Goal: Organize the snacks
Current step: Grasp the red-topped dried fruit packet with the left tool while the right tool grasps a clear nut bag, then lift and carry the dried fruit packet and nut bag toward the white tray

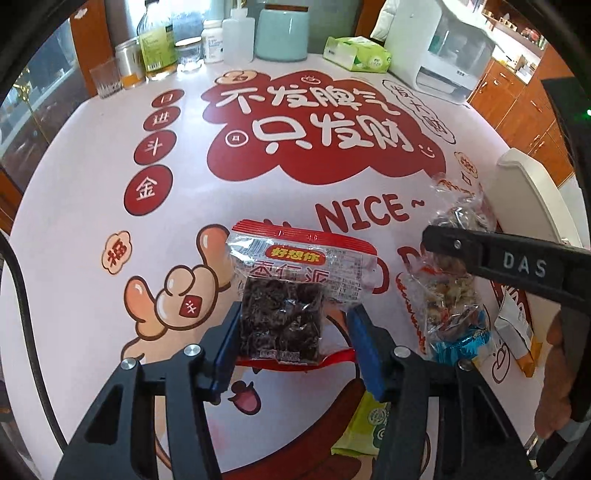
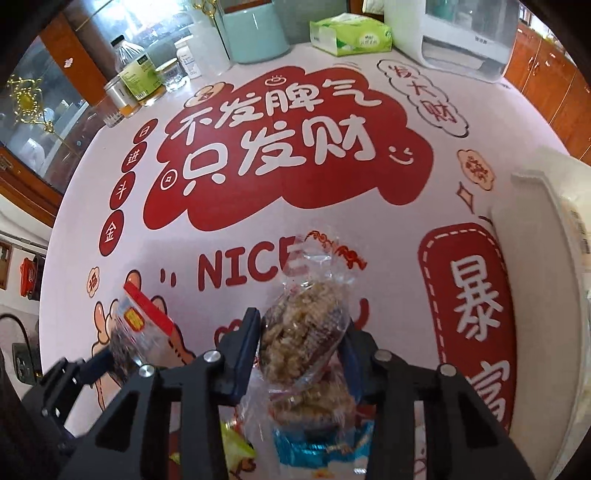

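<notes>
My left gripper (image 1: 295, 332) is shut on a clear, red-edged packet of dark dried fruit (image 1: 291, 288), which hangs a little above the printed tablecloth (image 1: 110, 177). To its right, my right gripper (image 1: 439, 240) holds a clear packet of walnut-filled pieces (image 1: 461, 218). In the right wrist view the right gripper (image 2: 301, 339) is shut on that walnut packet (image 2: 306, 325), pads pressing both its sides. The left gripper (image 2: 92, 365) shows at lower left with the red-edged packet (image 2: 140, 325).
More snacks lie under the grippers: a blue foil packet (image 2: 321, 446), a green packet (image 1: 365, 424) and an orange-and-white packet (image 1: 517, 332). A white tray (image 2: 535, 258) sits at the right edge. Bottles, jars (image 1: 280, 33) and a tissue pack (image 1: 358, 53) line the far side.
</notes>
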`<state>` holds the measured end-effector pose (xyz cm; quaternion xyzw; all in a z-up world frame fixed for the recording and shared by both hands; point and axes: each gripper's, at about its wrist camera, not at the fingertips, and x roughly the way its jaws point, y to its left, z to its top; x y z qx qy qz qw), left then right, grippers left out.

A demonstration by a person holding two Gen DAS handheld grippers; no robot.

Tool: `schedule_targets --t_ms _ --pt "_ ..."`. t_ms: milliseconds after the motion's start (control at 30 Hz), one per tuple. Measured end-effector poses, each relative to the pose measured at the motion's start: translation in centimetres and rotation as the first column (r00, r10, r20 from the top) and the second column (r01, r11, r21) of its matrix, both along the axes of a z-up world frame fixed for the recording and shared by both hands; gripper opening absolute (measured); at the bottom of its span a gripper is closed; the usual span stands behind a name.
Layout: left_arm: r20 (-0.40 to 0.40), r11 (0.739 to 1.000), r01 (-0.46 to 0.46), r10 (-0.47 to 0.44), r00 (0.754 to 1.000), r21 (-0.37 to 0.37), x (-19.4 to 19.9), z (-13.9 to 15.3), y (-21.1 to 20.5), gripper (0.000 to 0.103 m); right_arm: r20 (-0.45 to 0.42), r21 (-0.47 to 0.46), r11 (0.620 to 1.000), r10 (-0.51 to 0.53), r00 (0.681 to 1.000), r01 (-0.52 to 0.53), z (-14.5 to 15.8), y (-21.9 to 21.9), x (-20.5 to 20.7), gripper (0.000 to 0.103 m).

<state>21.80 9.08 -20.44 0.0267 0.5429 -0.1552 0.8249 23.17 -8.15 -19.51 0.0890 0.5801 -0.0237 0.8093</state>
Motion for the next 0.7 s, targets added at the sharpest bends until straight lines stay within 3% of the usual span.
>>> schedule_targets --t_ms 200,700 --pt "0.019 1.0 0.017 -0.017 1.0 -0.005 -0.1 0.6 -0.3 0.054 0.038 -0.035 0.999 0.008 0.999 -0.007 1.3 0.4 -1.2 0.041" --pt "0.018 0.998 0.057 -0.058 0.998 0.038 -1.0 0.8 -2.1 0.054 0.131 -0.231 0.973 0.05 0.99 -0.018 4.3 0.9 -4.8 0.041"
